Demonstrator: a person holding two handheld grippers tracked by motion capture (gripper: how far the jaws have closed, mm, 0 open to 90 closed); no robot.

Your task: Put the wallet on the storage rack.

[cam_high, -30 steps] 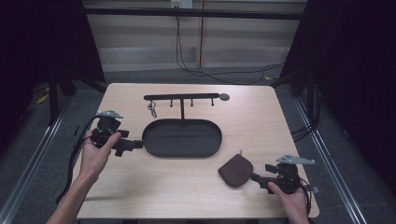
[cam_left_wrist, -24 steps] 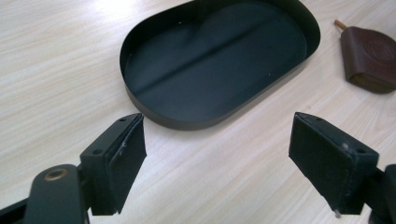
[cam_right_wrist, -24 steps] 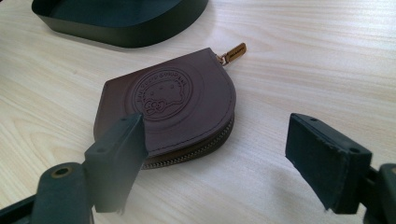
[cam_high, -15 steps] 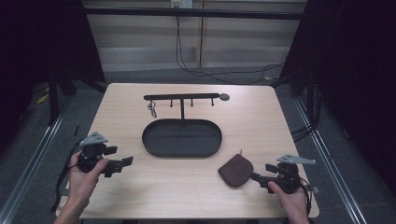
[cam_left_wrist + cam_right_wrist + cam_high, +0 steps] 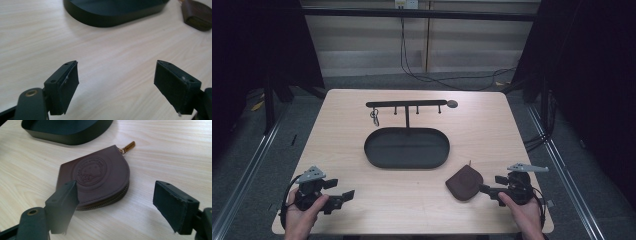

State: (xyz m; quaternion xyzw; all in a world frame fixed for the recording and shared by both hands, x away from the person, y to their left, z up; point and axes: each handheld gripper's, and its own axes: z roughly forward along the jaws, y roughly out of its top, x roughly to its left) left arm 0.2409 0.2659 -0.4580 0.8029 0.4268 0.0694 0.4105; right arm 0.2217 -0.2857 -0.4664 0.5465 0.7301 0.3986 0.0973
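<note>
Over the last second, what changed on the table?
The left gripper pulled back from beside the tray to the table's near left corner, fingers open and empty. The right gripper stayed open by the brown pouch; the pouch and tray did not move.

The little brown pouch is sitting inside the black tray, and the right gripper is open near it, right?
Not quite. The brown pouch lies on the table, outside the black tray and apart from it, toward the person's right. The high view shows the gap, and the right gripper view shows wood between them. The right gripper is indeed open, close to the pouch.
</note>
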